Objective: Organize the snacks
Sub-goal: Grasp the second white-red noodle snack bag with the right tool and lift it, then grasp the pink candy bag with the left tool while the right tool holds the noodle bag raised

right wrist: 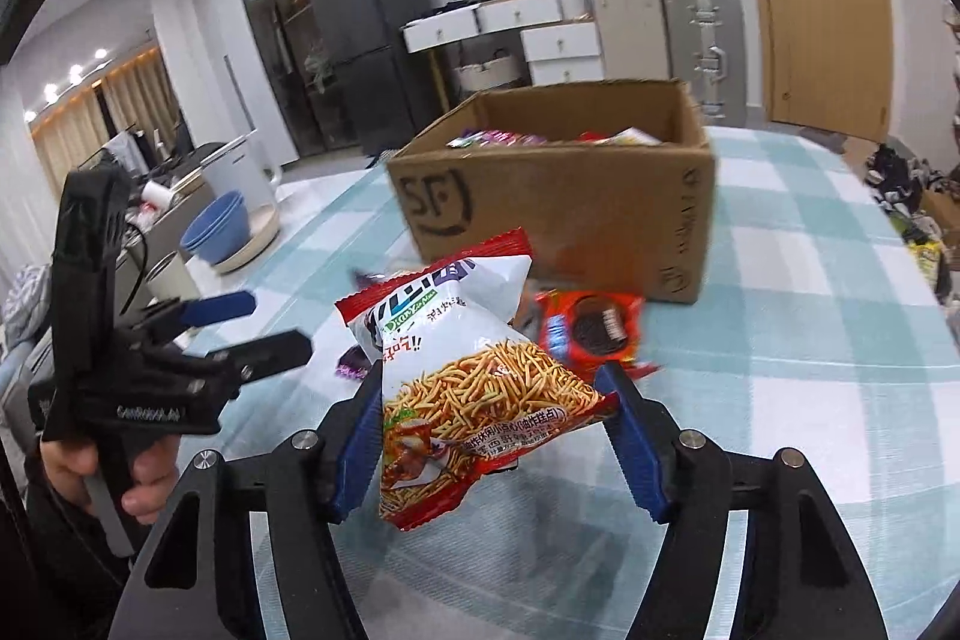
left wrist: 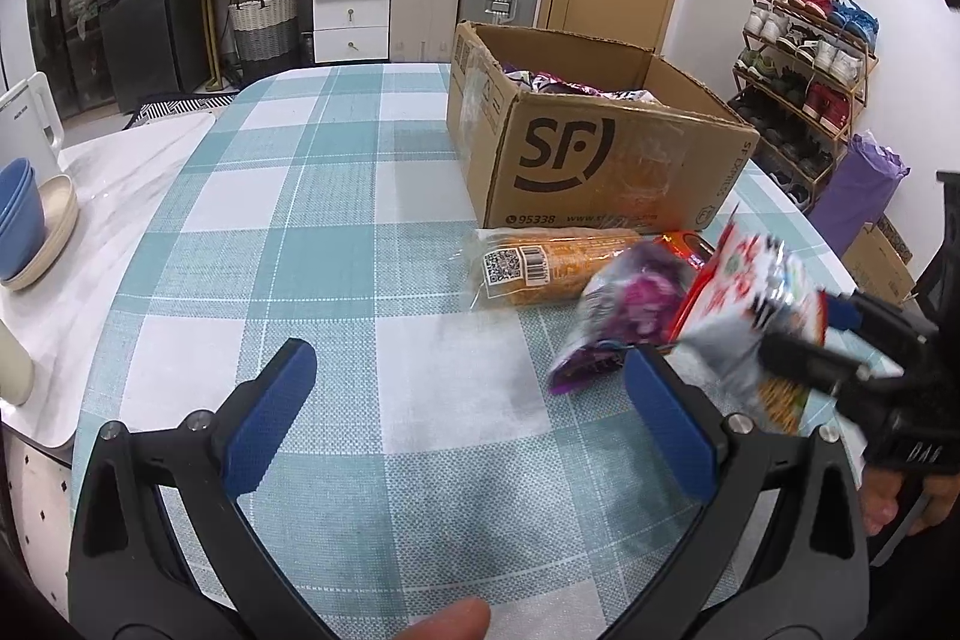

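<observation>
White-and-red noodle-snack bag (right wrist: 468, 382) pinched in the right gripper (right wrist: 498, 436), lifted clear of the checked tablecloth (left wrist: 336, 232). Left gripper (left wrist: 468, 418) spread, empty. Step: carrying. Next, likely: swing over the part-filled SF cardboard box (right wrist: 558, 208) and release inside.

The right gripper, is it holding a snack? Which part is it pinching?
Yes. The right gripper holds the bag of fried noodle sticks, its blue pads pinching the bag's two side edges near its lower end. The left gripper holds nothing.
</observation>
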